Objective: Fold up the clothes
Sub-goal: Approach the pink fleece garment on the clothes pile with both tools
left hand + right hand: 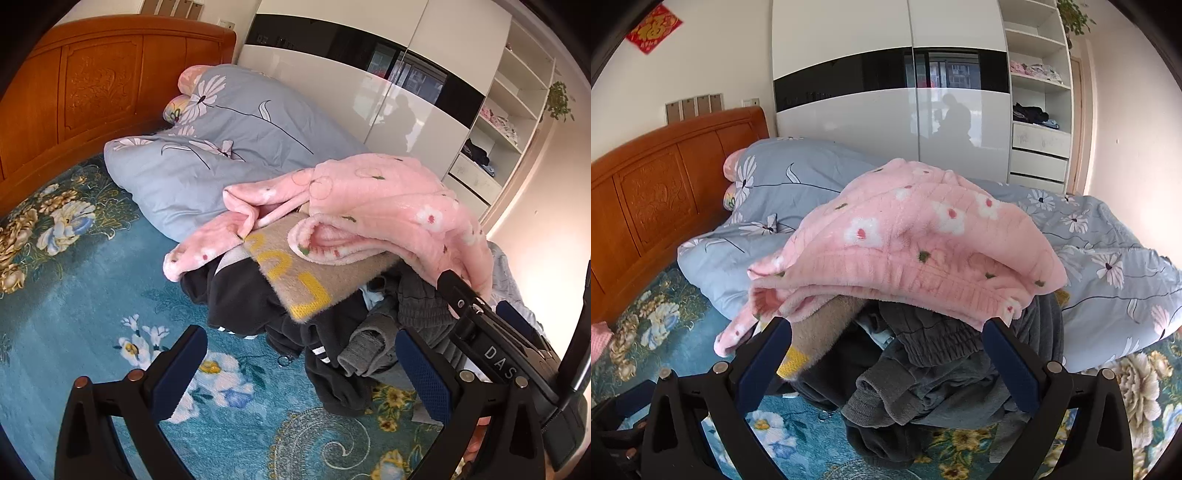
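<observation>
A pile of clothes lies on the teal floral bedspread point(92, 288). On top is a pink floral fleece garment point(388, 206) point(905, 251). Under it are a tan knit with yellow letters point(295, 266) point(827, 325), a black garment with white stripes point(243, 295) and dark grey trousers with an elastic waistband point(934, 343). My left gripper point(303, 365) is open, low at the pile's near edge, with black and grey cloth between its fingers but not pinched. My right gripper point(890, 362) is open in front of the grey trousers. One of its fingers point(465, 299) shows at the pile's right side in the left wrist view.
A blue-grey floral duvet point(221, 140) point(1108, 258) is bunched behind and to the right of the pile. A carved wooden headboard point(74, 85) stands at the left. A glossy white wardrobe point(886, 122) with open shelves point(1038, 92) fills the back.
</observation>
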A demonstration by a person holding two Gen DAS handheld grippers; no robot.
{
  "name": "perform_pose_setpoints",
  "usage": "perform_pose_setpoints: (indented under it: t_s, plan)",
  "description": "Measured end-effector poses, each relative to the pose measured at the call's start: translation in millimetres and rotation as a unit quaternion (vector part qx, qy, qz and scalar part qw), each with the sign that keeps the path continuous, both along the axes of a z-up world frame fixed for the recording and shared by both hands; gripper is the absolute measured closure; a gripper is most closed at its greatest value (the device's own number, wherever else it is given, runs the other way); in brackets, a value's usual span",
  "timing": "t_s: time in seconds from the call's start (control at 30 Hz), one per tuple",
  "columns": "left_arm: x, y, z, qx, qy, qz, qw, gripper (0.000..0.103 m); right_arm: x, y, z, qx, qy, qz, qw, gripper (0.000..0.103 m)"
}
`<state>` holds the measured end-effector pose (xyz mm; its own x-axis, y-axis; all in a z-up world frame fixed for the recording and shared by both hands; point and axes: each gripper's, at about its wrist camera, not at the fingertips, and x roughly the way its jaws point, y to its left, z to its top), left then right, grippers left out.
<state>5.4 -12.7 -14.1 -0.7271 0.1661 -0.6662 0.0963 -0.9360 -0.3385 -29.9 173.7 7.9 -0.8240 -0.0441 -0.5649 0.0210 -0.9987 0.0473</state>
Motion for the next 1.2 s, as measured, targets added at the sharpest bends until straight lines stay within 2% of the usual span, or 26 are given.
perform_pose_setpoints:
  t_s: [0.1,0.27,0.5,1.2]
  plan:
    - [1,-3,1,0.006,0.008,0.012,0.9999,0.000,0,-2,0,-0.006,-0.001,0.000,1.000,0.000]
    - [3,-4,4,-0.023,0.020,0.046,0.9985,0.000,-3,-3,-3,-0.013,-0.013,0.001,1.000,0.000]
    - [0,-6,-3,-0.015,0.005,0.030,0.9994,0.000,-9,1,-8,-0.027,-0.035,-0.015,0.999,0.000]
    - [-3,-11,-14,0.011,-0.026,0.008,0.9996,0.000,-9,-16,-7,0.010,-0.034,0.001,0.999,0.000]
